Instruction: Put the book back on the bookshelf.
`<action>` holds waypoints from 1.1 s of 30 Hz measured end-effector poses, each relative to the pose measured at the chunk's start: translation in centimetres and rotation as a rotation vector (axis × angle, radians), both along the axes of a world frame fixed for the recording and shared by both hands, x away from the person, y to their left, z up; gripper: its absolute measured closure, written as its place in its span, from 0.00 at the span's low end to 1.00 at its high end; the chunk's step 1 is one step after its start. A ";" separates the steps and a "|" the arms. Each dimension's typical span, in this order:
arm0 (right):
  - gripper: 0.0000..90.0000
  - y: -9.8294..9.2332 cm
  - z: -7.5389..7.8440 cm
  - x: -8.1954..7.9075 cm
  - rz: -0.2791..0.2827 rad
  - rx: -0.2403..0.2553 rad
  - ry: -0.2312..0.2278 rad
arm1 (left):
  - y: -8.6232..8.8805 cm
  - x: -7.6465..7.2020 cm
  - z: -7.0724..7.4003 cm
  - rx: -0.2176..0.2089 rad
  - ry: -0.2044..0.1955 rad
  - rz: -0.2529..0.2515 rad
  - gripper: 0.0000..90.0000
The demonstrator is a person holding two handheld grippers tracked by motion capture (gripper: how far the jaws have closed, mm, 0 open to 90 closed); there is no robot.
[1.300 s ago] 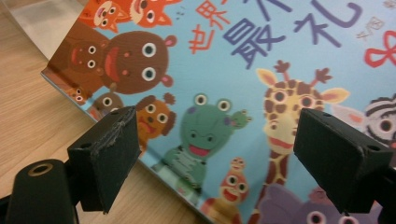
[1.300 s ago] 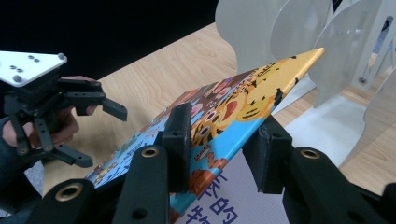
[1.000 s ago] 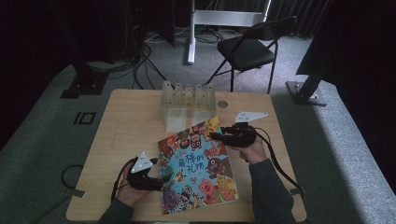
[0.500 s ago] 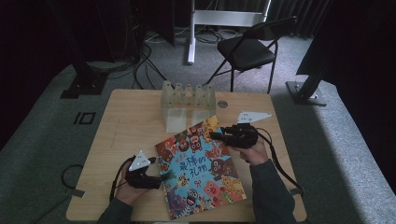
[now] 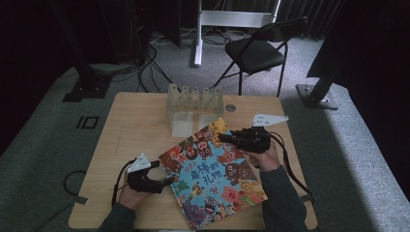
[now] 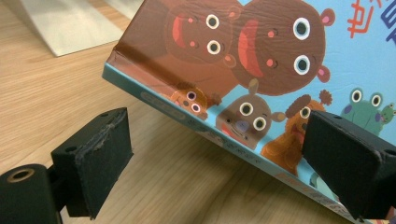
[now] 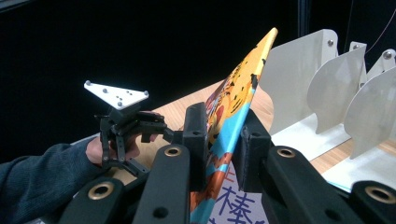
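From the high view, a colourful picture book (image 5: 212, 173) lay at an angle on the wooden worktop (image 5: 130, 125), its far corner just short of a pale slotted rack (image 5: 193, 104) that stood near the back edge. The right tool (image 5: 227, 138) reached in from the right and met the book's upper right edge, its grey three-cornered plate showing above the hand. The left tool (image 5: 167, 181) sat at the book's left edge, held low over the worktop, with a cable trailing behind it. A black chair (image 5: 258, 50) stood on the floor beyond the worktop. In the left gripper view, the left tool (image 6: 219, 158) stood wide, its jaws having just been opening; the book's (image 6: 243, 70) near edge and spine ran between the two black pads, neither of which pressed on it, and the spine rested on the wood. In the right gripper view, the right tool (image 7: 224, 140) had just been closing and was clamped on the book (image 7: 236, 88), whose cover rose tilted between the pads, lifted at that edge. The rack's pale dividers (image 7: 327, 88) stood just beside it on the right, and the left tool (image 7: 175, 133), in the other hand, showed farther off on the left.
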State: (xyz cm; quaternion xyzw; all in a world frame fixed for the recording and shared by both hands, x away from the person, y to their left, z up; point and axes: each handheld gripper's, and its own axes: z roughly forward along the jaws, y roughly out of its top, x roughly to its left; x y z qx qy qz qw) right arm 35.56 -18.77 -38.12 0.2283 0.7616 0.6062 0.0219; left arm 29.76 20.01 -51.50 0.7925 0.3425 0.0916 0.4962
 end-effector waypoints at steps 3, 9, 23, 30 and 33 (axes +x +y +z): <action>0.86 0.0 0.0 0.0 0.006 0.006 0.000 | 0.0 0.3 -0.2 -0.033 0.016 -0.031 0.09; 0.87 -0.1 0.0 0.0 0.022 0.025 0.000 | -0.7 1.1 0.1 -0.076 0.037 -0.097 0.09; 0.85 -1.3 -0.2 -0.1 0.045 0.050 -0.017 | -0.2 2.3 1.2 -0.217 0.122 -0.202 0.28; 0.82 -1.9 0.0 -0.2 0.042 0.005 -0.040 | 0.2 2.3 2.3 -0.218 0.117 -0.223 0.39; 0.76 -2.3 -0.1 -0.4 -0.006 -0.043 -0.055 | 0.5 2.2 3.3 -0.220 0.089 -0.234 0.47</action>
